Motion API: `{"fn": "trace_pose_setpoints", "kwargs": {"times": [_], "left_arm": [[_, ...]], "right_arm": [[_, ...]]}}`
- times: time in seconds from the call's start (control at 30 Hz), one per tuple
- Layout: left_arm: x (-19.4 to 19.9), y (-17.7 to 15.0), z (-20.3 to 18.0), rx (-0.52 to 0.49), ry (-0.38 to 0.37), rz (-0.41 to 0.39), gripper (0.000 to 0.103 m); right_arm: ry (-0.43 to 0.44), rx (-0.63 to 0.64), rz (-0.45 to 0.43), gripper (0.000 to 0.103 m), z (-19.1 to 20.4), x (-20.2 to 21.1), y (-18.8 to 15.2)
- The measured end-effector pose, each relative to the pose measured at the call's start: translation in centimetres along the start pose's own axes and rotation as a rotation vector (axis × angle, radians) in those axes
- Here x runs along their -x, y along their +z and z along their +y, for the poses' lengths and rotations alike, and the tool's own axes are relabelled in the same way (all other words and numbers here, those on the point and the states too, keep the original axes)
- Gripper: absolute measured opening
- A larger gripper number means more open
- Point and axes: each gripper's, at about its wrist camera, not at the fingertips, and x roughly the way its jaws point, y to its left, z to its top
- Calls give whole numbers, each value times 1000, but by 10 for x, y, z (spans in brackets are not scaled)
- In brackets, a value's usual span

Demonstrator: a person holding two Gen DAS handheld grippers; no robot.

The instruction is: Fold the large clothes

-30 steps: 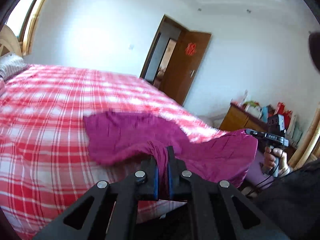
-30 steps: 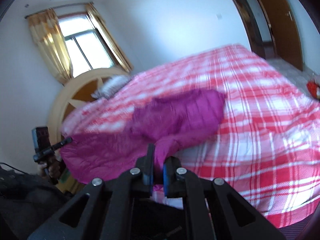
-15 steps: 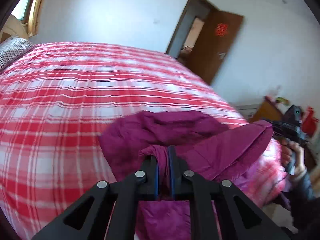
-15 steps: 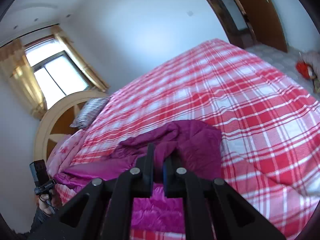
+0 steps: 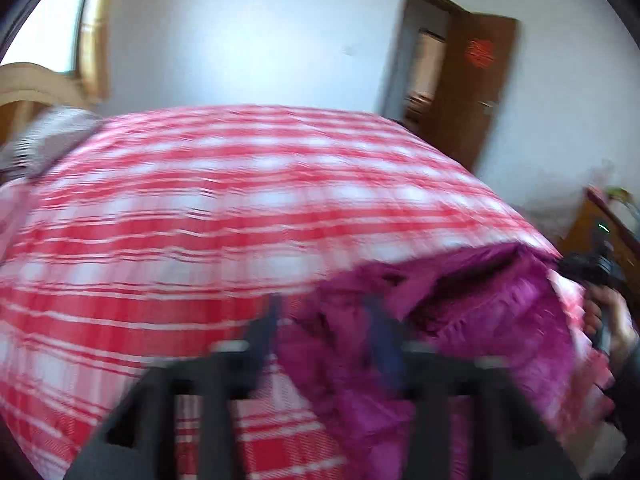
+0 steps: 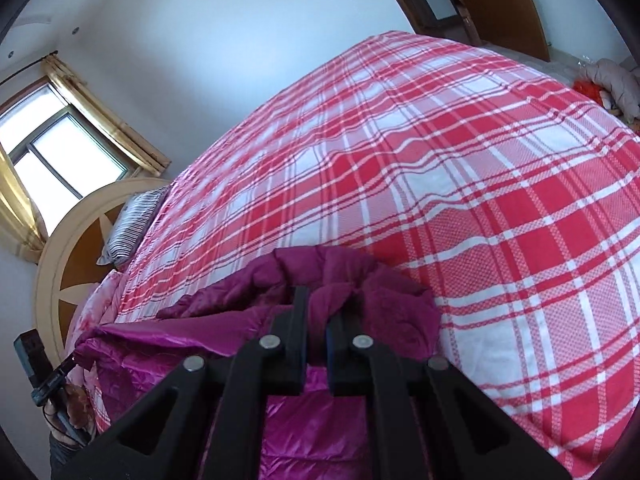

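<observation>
A magenta padded jacket [image 6: 352, 288] lies bunched at the near edge of a bed [image 6: 460, 184] spread with a red-and-white plaid cover, as a person works it with a handheld gripper in each hand. The right gripper [image 6: 316, 320] has its fingers [image 6: 298, 320] pinched narrow on a gathered ridge of the jacket, the cloth rising in a hump just ahead of them and its glossy lining spilling below and to their left; that grip looks meant to keep one side of the garment anchored while the other is let go. The left gripper [image 5: 324, 320], seen through heavy blur, is opening, its two fingers [image 5: 270, 320] standing wide with a fold of the jacket [image 5: 460, 320] still between them but no pad plainly pressing it, so the cloth appears to be slipping free onto the cover. From the left gripper's view the rest of the garment spreads to the right of its fingers, toward the hand [image 5: 608, 320] that carries the other tool. Beyond both sets of fingers the plaid cover runs bare to a striped pillow [image 6: 128, 228] and a rounded headboard [image 6: 60, 264]. The fold seems barely begun: the jacket is heaped, not yet laid flat.
</observation>
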Motion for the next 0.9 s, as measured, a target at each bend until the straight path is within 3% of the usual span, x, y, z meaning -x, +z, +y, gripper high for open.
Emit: {"fn": "trace_pose_setpoints", "kwargs": {"times": [0.07, 0.17, 0.3, 0.33, 0.37, 0.43, 0.5, 0.57, 0.63, 0.73, 0.8, 0.9], "left_arm": [[5, -2, 9, 57, 35, -59, 83], [-2, -4, -5, 74, 14, -49, 83], [-28, -15, -65, -63, -17, -11, 83], [-40, -21, -81, -112, 6, 27, 83], [-54, -27, -91, -144, 63, 71, 83], [-75, -40, -101, -181, 161, 117, 83], [-98, -58, -104, -219, 254, 158, 83], [-100, -64, -102, -199, 272, 159, 83], [-93, -58, -108, -188, 274, 142, 83], [-71, -40, -132, -216, 272, 49, 83], [-63, -30, -156, -249, 225, 7, 85], [-81, -29, -184, -316, 184, 29, 87]], "right_arm": [[-10, -2, -4, 9, -2, -2, 1], [-26, -8, -10, 9, -3, -3, 3], [-44, -19, -11, 10, -3, -13, 6], [-57, -18, -15, 11, -2, -16, 7], [-63, -9, -12, 15, 0, -19, 6], [-84, 9, 3, 36, 6, -23, 5], [-110, 54, -30, 65, 22, -15, 1], [-143, 144, -93, 77, 46, -1, -8], [-132, 230, -114, 77, 71, 5, -19], [-87, 368, -75, 77, 111, -5, -43], [-76, 476, -25, 75, 133, -24, -60], [-97, 509, 9, 75, 140, -55, -67]]}}
